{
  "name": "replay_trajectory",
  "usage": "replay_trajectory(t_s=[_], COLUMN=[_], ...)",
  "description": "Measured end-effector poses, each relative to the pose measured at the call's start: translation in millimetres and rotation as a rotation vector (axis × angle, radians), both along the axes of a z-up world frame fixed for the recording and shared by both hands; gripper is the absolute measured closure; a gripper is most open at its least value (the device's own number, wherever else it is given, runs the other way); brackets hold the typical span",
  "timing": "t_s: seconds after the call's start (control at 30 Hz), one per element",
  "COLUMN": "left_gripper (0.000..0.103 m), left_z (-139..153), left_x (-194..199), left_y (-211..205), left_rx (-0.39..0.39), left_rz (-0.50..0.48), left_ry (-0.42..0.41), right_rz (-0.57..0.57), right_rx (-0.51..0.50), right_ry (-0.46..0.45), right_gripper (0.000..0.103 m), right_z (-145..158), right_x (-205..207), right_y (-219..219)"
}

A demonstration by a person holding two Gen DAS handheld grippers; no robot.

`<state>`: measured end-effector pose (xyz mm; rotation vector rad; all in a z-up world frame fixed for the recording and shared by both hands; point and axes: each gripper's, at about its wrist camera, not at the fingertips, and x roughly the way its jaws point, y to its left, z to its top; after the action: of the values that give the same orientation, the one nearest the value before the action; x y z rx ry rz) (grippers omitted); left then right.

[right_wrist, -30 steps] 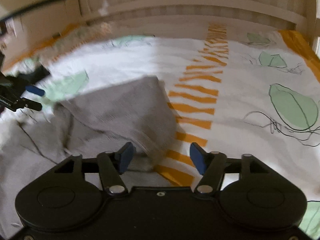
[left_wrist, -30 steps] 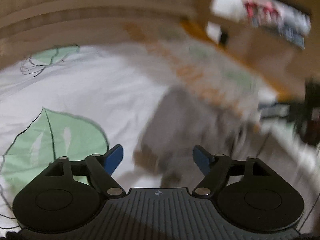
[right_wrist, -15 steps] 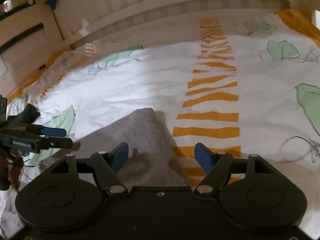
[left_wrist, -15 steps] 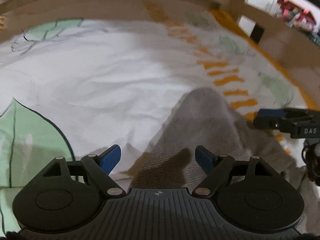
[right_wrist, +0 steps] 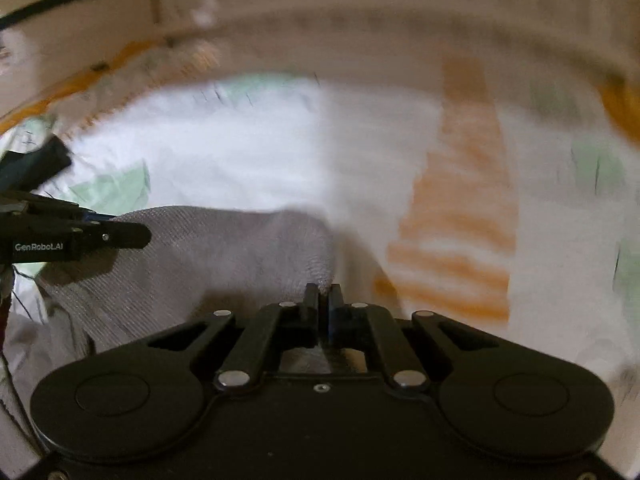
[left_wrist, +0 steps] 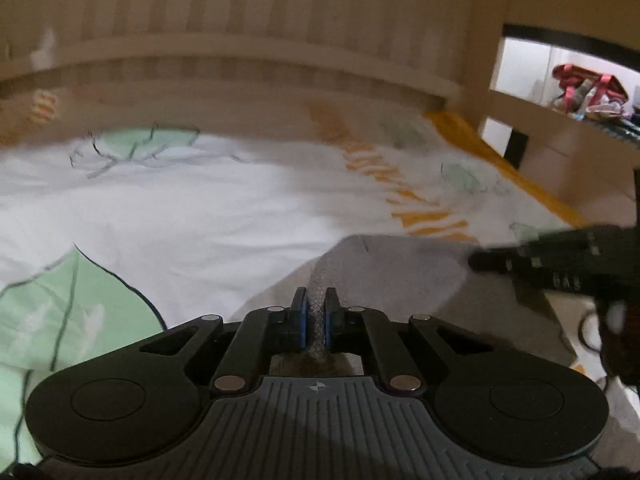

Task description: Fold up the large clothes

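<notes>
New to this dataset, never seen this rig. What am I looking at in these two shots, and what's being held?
There is no robot arm here. A person carries a two-finger gripper in each hand, and each gripper has a fisheye camera looking forward along its fingers.

One picture is from the left gripper; the black shape at its right edge is the right gripper. The other picture is the right gripper's own view, with the left one at its left edge.

The surface is a bed with a white cover printed with green leaves and orange stripes, and a wooden slatted bed frame behind it.

A grey garment lies on the cover. Both grippers are shut on it, each pinching part of its edge. Both pictures are motion-blurred.
</notes>
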<state>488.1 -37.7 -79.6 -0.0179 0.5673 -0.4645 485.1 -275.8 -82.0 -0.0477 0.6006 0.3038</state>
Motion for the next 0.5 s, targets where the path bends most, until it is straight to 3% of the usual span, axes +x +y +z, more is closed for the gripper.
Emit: replay_trajectory(t_s=[0.1,0.2,0.23,0.3,0.33,0.4,0.43,0.47,0.5], left_gripper=[0.094,0.087,0.085,0.081,0.079,0.077,0.074,0.072,0.063], left_z=[-13.8,-45.8,-55.6,-55.9,-54.0,-45.2,-38.5,-32.0,-24.5], left_x=[4.7,26.4,31.1,29.8,30.9,29.6,25.6,17.8,5.7], left_y=[6.7,7.3,7.9,16.1,18.2,21.2,21.9,20.8,22.4], left_rx=[0.039,0.102,0.105,0.047,0.034,0.035,0.047,0.051,0.044], left_rz=[0.035,0.049,0.051,0.057,0.056,0.061,0.072,0.079,0.075], left_ry=[0.023,0.184,0.211,0.188,0.201,0.213,0.198,0.172,0.137], right_rz=[0.006,-0.013,-0.033,-0.105,-0.109,-0.128,-0.131,-0.137,-0.142], right_rx=[-0.025,-0.094,-0.12,-0.186,-0.158,-0.086,-0.055,-0.033,-0.012], right_ry=[-0.032,0.053,0.102,0.228,0.201,0.177,0.166,0.127,0.084], right_gripper=[0.094,0.093,0.092,0.085,0.085,0.07,0.049,0.04,0.04], right_z=[7.9,-13.0,-24.3,-53.1,-56.0,-50.7,-46.2,-38.2,-29.3], right_x=[8.6,25.7,32.3,43.5,39.6,32.3,27.5,18.4,8.5], right_y=[3.0,7.6,9.0,6.4,2.0,-8.6,-13.3,-17.5,-19.9])
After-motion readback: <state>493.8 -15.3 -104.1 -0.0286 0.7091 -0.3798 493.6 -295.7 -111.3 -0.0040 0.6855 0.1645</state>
